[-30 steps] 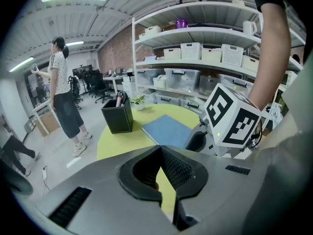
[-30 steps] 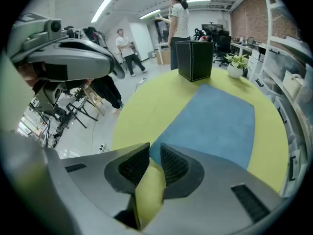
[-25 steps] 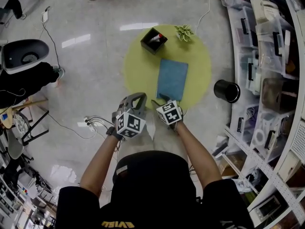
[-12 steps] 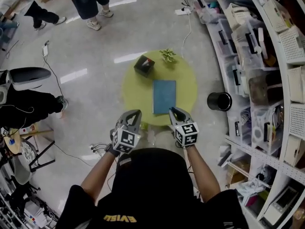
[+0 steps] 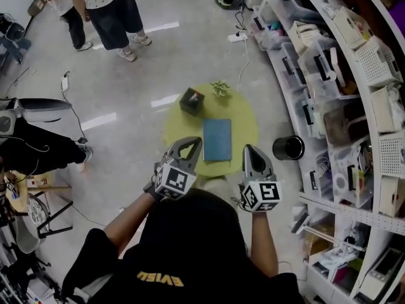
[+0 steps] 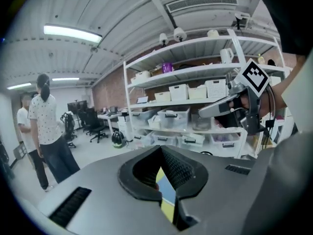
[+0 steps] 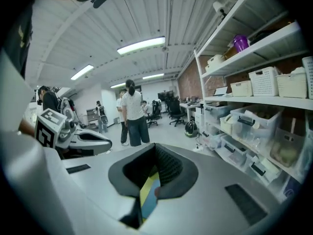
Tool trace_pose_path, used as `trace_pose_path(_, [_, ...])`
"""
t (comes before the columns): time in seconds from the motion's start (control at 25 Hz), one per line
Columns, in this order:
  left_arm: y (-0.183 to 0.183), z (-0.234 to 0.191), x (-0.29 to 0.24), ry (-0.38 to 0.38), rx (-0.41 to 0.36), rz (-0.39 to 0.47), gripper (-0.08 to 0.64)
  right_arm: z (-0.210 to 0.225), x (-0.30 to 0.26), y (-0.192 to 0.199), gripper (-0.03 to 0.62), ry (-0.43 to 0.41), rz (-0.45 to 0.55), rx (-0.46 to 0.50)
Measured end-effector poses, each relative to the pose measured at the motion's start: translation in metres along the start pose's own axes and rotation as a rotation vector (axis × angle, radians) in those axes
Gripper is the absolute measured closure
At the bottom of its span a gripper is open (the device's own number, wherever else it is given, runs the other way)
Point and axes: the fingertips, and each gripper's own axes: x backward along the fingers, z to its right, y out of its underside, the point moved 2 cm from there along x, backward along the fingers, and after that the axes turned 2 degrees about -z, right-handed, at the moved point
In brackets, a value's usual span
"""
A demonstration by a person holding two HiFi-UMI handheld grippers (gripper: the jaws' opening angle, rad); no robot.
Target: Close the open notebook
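The blue notebook (image 5: pixel 217 139) lies closed and flat on the round yellow-green table (image 5: pixel 243 128). Both grippers hang high above the table's near edge, apart from the notebook. My left gripper (image 5: pixel 195 142) is shut, tips together, with nothing in it. My right gripper (image 5: pixel 248 149) has just been closing and is now shut with nothing between its fingers. In the left gripper view my left gripper (image 6: pixel 160 149) points out across the room, and a sliver of notebook (image 6: pixel 165 186) shows under its jaws. The right gripper view shows my right gripper (image 7: pixel 155 149) the same way.
A black box (image 5: pixel 192 100) and a small plant (image 5: pixel 221 88) stand at the table's far side. A black bin (image 5: pixel 288 147) stands on the floor to the right, in front of curved shelves (image 5: pixel 342 106) of bins. Two people (image 5: pixel 104 5) stand farther off. Cables lie on the floor.
Both grippers have risen away from the table, and the right one has left the notebook's near edge. The right jaws have closed. The table looks smaller, and two people have come into view.
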Motion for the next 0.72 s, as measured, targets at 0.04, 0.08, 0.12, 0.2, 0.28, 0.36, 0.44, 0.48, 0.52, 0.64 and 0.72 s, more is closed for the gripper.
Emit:
trace_pose_path(0.04, [-0.005,-0.003,0.002,0.007,-0.006,0.017,0.546,-0.004,0.007,-0.01,0.591,0.015,0.028,-0.005])
trace_pose_path(0.08, [-0.01,-0.006,0.003,0.013,-0.014,0.035,0.546,-0.006,0.013,-0.018,0.591,0.031,0.051,-0.004])
trace_pose_path(0.12, [-0.017,-0.007,0.005,0.021,-0.016,0.056,0.545,-0.007,0.02,-0.026,0.591,0.045,0.07,0.0])
trace_pose_path(0.2, [-0.032,-0.008,0.007,0.034,-0.019,0.101,0.546,-0.004,0.033,-0.034,0.591,0.073,0.093,0.003])
trace_pose_path(0.28, [-0.043,-0.007,0.009,0.038,-0.048,0.131,0.546,0.002,0.04,-0.037,0.591,0.099,0.106,-0.006])
trace_pose_path(0.36, [-0.051,-0.01,0.011,0.035,-0.07,0.154,0.545,0.009,0.042,-0.038,0.591,0.121,0.115,-0.019])
trace_pose_path(0.44, [-0.058,-0.018,0.016,0.013,-0.035,0.175,0.546,0.013,0.044,-0.039,0.591,0.136,0.123,-0.028])
trace_pose_path(0.48, [-0.06,-0.023,0.019,-0.001,-0.009,0.181,0.546,0.014,0.045,-0.042,0.591,0.142,0.127,-0.028])
trace_pose_path(0.52, [-0.06,-0.029,0.022,-0.018,0.012,0.186,0.545,0.015,0.047,-0.045,0.591,0.146,0.132,-0.027])
trace_pose_path(0.64, [-0.055,-0.05,0.032,-0.079,0.028,0.196,0.545,0.014,0.05,-0.056,0.591,0.152,0.156,-0.011])
trace_pose_path(0.72, [-0.051,-0.064,0.038,-0.11,0.014,0.188,0.546,0.013,0.053,-0.062,0.591,0.154,0.17,0.004])
